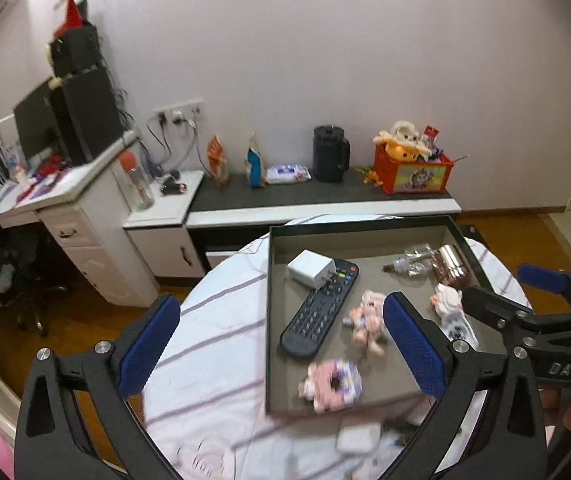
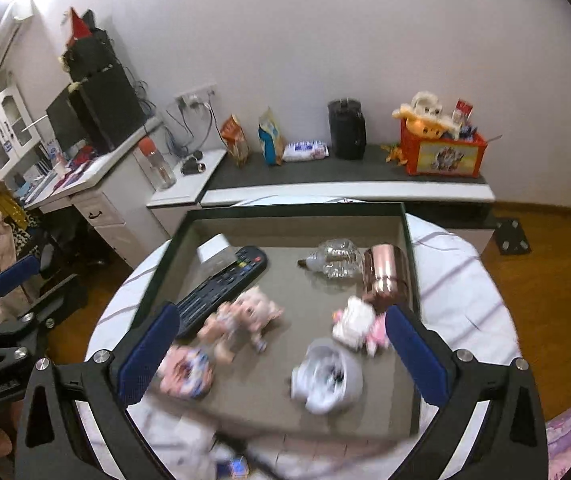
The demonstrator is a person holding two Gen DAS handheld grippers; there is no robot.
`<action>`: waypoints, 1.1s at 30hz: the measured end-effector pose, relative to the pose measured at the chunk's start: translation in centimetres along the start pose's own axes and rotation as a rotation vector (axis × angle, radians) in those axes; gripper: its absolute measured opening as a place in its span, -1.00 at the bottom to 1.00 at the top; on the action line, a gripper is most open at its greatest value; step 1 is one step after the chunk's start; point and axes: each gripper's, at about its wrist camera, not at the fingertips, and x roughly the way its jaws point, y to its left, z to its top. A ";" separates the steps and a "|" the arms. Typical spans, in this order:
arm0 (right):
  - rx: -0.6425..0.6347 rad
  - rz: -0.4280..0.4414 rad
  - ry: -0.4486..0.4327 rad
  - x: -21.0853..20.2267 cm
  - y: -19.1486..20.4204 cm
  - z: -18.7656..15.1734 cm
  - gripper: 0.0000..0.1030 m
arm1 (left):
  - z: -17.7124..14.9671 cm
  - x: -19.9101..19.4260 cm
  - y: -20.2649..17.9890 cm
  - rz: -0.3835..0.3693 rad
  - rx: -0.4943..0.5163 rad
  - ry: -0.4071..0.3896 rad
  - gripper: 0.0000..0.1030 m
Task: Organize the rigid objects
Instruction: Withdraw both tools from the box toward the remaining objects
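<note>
A dark-rimmed shallow tray [image 1: 361, 222] [image 2: 301, 210] sits on a round table with a striped cloth [image 1: 213, 320]. In it lie a black remote [image 1: 319, 308] [image 2: 221, 284], a white charger [image 1: 310, 269], a clear bottle [image 2: 335, 258], a copper cup [image 2: 385, 276], a pink figure [image 1: 367, 320] [image 2: 245, 320], a pink ring toy [image 1: 333, 384] [image 2: 187, 372] and two white toys [image 2: 355, 322] [image 2: 327, 380]. My left gripper [image 1: 281, 300] [image 2: 41, 280] hangs open above the tray's left edge. Over the tray's near half my right gripper [image 2: 281, 312] [image 1: 505, 286] is open. Neither holds anything.
A small white object [image 1: 359, 438] lies on the cloth in front of the tray. Behind the table runs a low cabinet [image 2: 345, 190] with a black jug [image 2: 347, 128], snack bags and a red toy crate [image 2: 441, 156]. A desk with a monitor [image 1: 37, 120] stands left. Wooden floor surrounds the table.
</note>
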 end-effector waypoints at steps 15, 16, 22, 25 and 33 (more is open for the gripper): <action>-0.050 -0.036 -0.148 -12.8 3.9 -7.1 1.00 | -7.9 -10.3 0.4 0.003 -0.074 -0.045 0.99; -0.050 -0.033 -0.154 -13.3 4.0 -7.6 1.00 | -8.5 -10.6 0.4 0.005 -0.079 -0.045 0.99; -0.024 -0.023 -0.166 -15.5 3.5 -11.1 1.00 | -11.3 -11.5 -0.1 -0.001 -0.101 -0.010 0.99; -0.010 -0.028 -0.140 -15.3 2.9 -12.7 1.00 | -12.4 -11.6 -0.3 -0.007 -0.112 0.011 0.99; -0.003 -0.041 -0.110 -15.0 2.4 -14.1 1.00 | -13.1 -12.6 -0.6 -0.001 -0.111 0.011 0.99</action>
